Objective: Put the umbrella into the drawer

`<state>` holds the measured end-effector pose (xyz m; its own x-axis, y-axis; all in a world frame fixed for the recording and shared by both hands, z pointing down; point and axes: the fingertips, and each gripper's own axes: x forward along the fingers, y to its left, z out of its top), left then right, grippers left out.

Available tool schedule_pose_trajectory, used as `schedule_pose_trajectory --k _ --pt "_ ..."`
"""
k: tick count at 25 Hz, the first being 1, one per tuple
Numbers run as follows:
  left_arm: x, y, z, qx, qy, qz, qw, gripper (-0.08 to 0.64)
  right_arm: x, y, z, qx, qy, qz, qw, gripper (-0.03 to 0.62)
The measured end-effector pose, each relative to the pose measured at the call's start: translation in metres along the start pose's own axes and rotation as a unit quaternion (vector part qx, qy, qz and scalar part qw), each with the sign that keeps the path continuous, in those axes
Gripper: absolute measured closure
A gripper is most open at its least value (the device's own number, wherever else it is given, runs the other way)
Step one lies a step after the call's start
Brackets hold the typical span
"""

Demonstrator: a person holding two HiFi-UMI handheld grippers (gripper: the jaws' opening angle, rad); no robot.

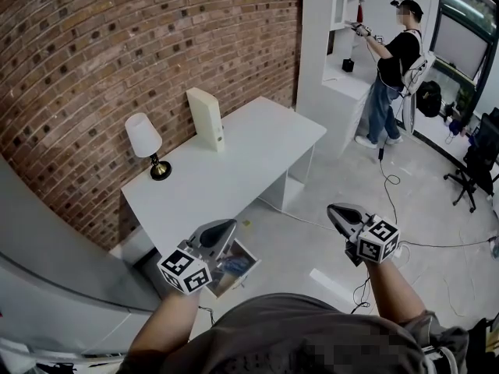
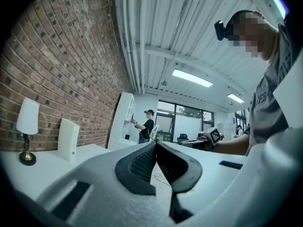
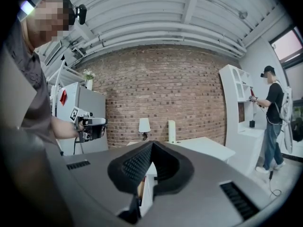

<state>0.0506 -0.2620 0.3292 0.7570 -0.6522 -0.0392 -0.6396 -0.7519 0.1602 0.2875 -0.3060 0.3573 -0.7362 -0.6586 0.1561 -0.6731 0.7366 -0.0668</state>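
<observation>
An open drawer [image 1: 248, 254] sticks out from under the white desk [image 1: 234, 170], its wooden inside showing. Something bluish [image 1: 236, 265] lies in it; I cannot tell whether this is the umbrella. My left gripper [image 1: 228, 226] hovers just over the drawer, its tips touching and nothing between them. The left gripper [image 2: 155, 143] looks level past the desk. My right gripper [image 1: 335, 209] is held over the floor to the right of the desk, shut and empty. Below the right gripper [image 3: 152, 142] the drawer's white front [image 3: 147, 193] shows through the gap.
A table lamp [image 1: 146, 142] and an upright white box [image 1: 206, 118] stand on the desk by the brick wall. Another person [image 1: 394, 61] works at a white shelf unit [image 1: 343, 22]. Cables [image 1: 390, 185] lie on the floor, with an office chair [image 1: 475, 158] at far right.
</observation>
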Motion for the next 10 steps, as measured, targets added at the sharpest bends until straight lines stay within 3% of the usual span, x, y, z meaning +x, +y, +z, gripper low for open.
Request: schedule_pose_trajectory --k 10 --pt "-0.0034 -0.0049 0.0000 0.001 -0.002 0.000 1.0000 0.558 -0.0040 0.0030 -0.0041 -0.002 0.002 -0.001 1.000 0.603"
